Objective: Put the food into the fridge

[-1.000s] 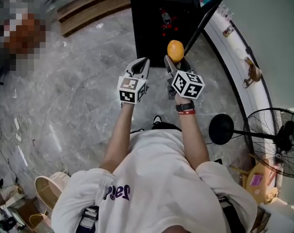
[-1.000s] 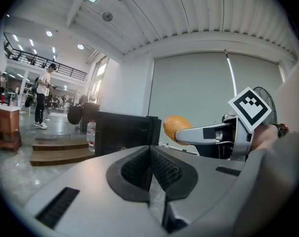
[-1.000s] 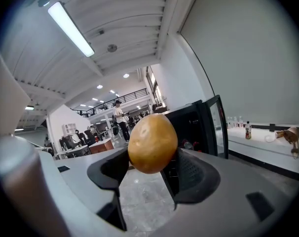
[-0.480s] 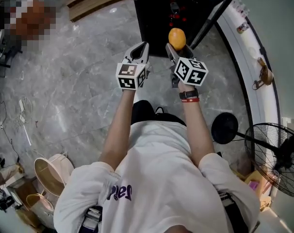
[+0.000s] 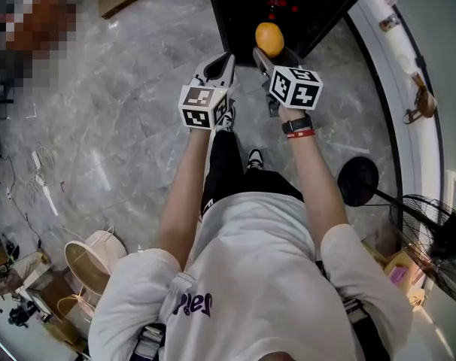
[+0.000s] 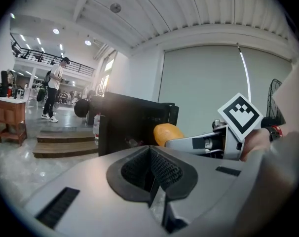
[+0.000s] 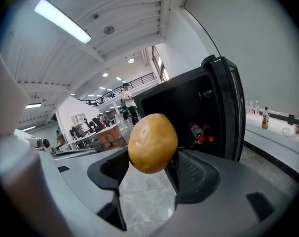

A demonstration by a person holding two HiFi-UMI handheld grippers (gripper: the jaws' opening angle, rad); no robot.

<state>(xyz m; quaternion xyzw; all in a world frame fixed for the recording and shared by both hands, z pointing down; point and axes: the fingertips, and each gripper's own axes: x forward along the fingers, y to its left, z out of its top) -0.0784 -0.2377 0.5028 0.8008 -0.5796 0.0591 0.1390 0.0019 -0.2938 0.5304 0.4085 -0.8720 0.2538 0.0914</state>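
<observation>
The grey left gripper [image 5: 223, 59] carries nothing, its jaws pressed together, kept free beside the load. The grey right gripper [image 5: 271, 51] pinches a round orange-yellow fruit [image 5: 269, 38], holding it out toward the open black fridge [image 5: 235, 6] ahead.

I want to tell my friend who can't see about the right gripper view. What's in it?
The right tongs grip an orange close to the camera. Behind it stands a black fridge with its door open and bottles inside, in a big bright hall.
</observation>
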